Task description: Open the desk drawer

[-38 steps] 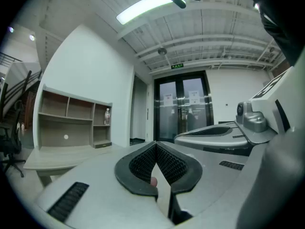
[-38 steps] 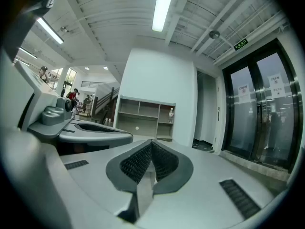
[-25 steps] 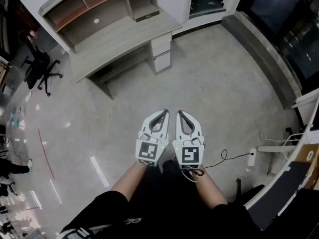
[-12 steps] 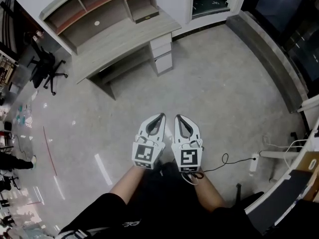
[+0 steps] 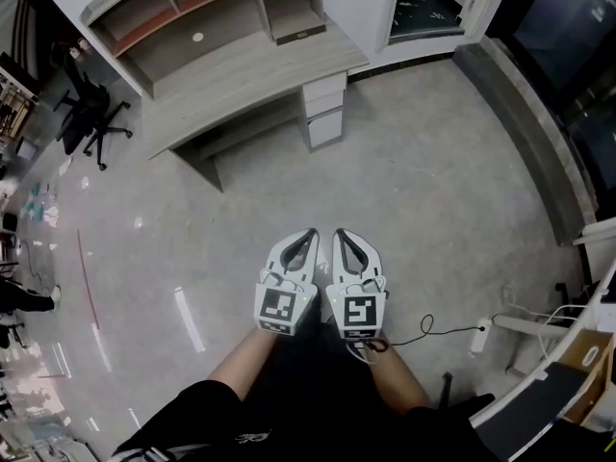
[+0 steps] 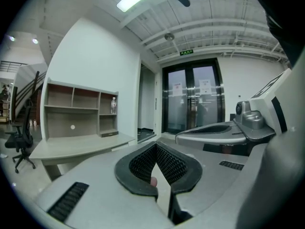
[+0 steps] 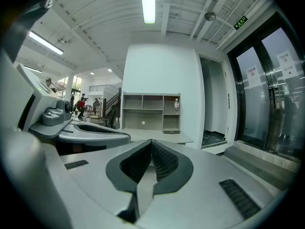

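Far beyond clenched left tongs (image 5: 309, 232) and right tongs (image 5: 339, 232), the desk drawer (image 5: 324, 102) seems shut.

A grey polished floor (image 5: 423, 181) carries a pale wooden worktop (image 5: 241, 75) set against the white wall. Its drawer stack (image 5: 324, 114) stands on the floor under the right end. A shelf unit (image 5: 144, 29) rises from the back of the worktop. A bottle (image 6: 113, 105) stands upright in its upper right compartment, and a flat dark item (image 5: 298, 35) lies in the compartment below. On the floor, a black office chair (image 5: 82, 114) stands left of the worktop. A red line (image 5: 87, 287) marks the floor well apart from it, and a white power strip (image 5: 478, 336) with its black cable (image 5: 433, 327) lies at the right.
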Demonstrator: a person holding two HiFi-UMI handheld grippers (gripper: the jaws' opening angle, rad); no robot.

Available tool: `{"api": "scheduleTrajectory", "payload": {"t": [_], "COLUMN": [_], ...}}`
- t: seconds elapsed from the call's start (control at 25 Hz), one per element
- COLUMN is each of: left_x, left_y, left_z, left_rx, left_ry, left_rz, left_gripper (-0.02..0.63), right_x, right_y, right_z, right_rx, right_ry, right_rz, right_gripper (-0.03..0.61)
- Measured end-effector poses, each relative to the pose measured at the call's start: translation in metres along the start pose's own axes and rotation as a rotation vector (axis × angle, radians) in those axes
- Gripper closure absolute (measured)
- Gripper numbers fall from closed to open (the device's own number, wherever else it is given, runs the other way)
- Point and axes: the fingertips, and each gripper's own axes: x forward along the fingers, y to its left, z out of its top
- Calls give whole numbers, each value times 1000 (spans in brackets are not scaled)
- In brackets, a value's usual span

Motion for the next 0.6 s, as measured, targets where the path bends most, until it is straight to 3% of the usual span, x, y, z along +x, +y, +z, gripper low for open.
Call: {"api": "scheduleTrajectory", "payload": {"t": [0.6], "left_x": [113], "left_y": [128], "left_z": [23], "left_rx": [-20], "left_ry": [-21], "left_rz": [-41], "left_gripper": [611], "right_x": [169], "right_y": [-26], "right_z": [37], "right_rx": [-69], "right_ry": [15], "right_rz": [-17], "right_gripper": [572]}}
